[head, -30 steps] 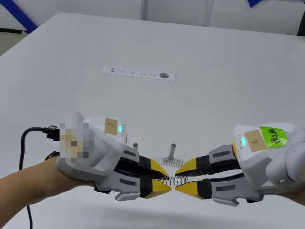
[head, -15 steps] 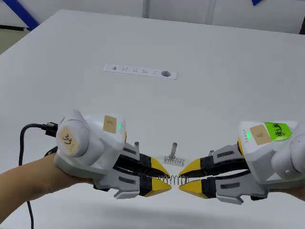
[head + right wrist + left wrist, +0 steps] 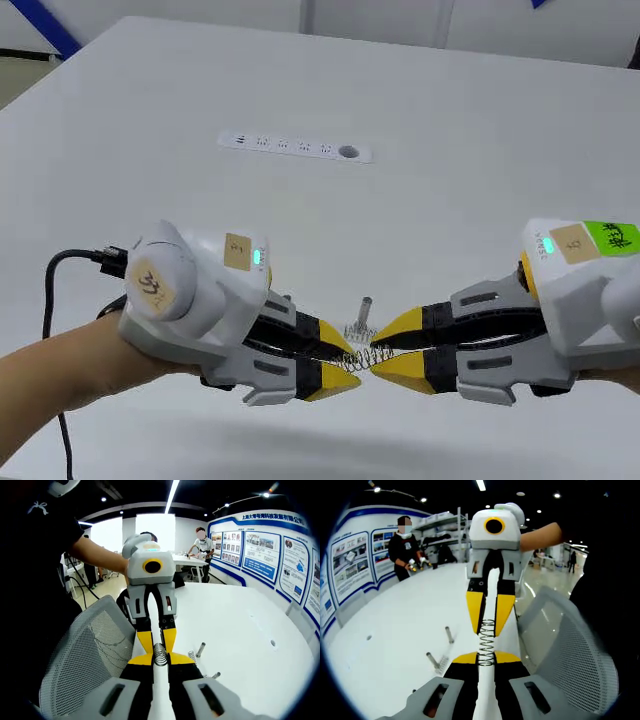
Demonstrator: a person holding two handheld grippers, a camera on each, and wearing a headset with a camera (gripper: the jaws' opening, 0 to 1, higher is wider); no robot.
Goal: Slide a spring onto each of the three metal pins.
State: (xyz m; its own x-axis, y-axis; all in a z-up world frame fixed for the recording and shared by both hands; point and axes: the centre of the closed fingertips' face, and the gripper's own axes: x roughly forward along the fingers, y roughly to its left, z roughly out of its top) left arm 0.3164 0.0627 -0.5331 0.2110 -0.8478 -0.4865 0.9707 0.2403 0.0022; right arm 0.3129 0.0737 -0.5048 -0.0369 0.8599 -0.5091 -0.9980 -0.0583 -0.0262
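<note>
Together, left gripper (image 3: 486, 659) and right gripper (image 3: 160, 659) (green sticker (image 3: 610, 237), writing unreadable) clamp their jaws on one spring (image 3: 362, 358).

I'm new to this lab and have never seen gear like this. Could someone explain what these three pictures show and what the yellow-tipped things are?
There is no robot here: a person holds a grey-and-white tool with yellow-tipped jaws in each hand. One picture comes from a camera on the person's head, looking down at the white tabletop. The two round pictures come from cameras riding on the tools, looking along their jaws, so each sees the other tool facing it. The left tool and the right tool meet tip to tip, each shut on one end of a small coiled metal spring. On the table stand short upright metal pins, with a few loose springs beside one, and further back lies a long white power strip.
</note>
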